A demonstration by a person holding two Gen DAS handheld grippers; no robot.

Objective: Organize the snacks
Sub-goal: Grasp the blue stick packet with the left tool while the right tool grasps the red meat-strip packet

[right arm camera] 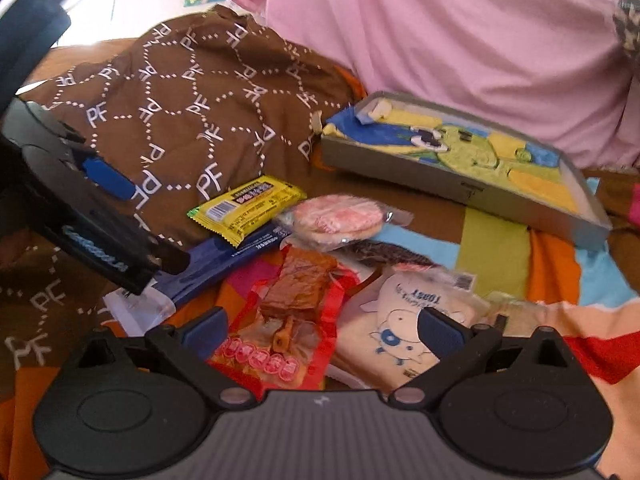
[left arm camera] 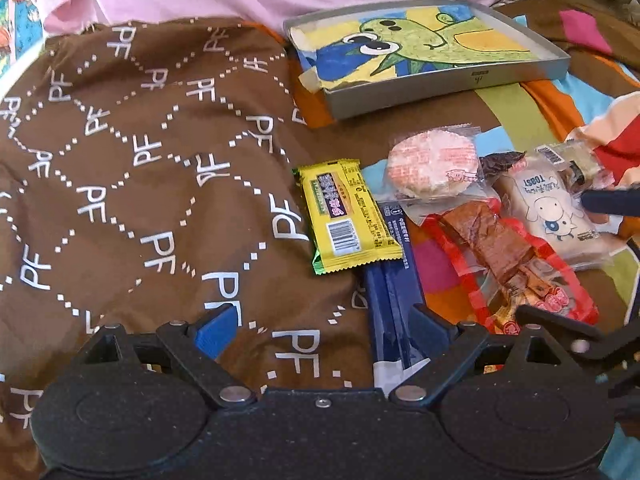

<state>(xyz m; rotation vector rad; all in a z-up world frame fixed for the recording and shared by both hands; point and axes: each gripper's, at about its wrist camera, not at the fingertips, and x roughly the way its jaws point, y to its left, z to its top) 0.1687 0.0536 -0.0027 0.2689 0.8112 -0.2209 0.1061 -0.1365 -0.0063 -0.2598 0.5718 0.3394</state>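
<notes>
Five snacks at least are heaped together on the patchwork cover: a yellow bar (left arm camera: 347, 216) lying across a long blue pack (left arm camera: 394, 292), a round pink cake (left arm camera: 434, 166) in clear wrap, a red packet (left arm camera: 516, 264) of brown strips, and a white toast pack (left arm camera: 554, 216) with a cartoon cow. A dark packet (right arm camera: 384, 254) peeks out from under the cake.

Behind them sits the grey tray (left arm camera: 448, 92), lined with a cartoon drawing and holding no snacks yet. That looks like the place they are meant to go, which is why both tools face it.

The left gripper (left arm camera: 320, 328) is low over the blue pack, jaws spread wide and empty, one finger on each side of the pack's near end. My guess is it's lining up to pinch that one, though the yellow bar on top could slide off.

The right gripper (right arm camera: 320, 328) hangs over the red packet and the toast pack, jaws also apart, nothing between them. A brown printed cloth (left arm camera: 132, 168) bunches at the left, touching the yellow bar.
</notes>
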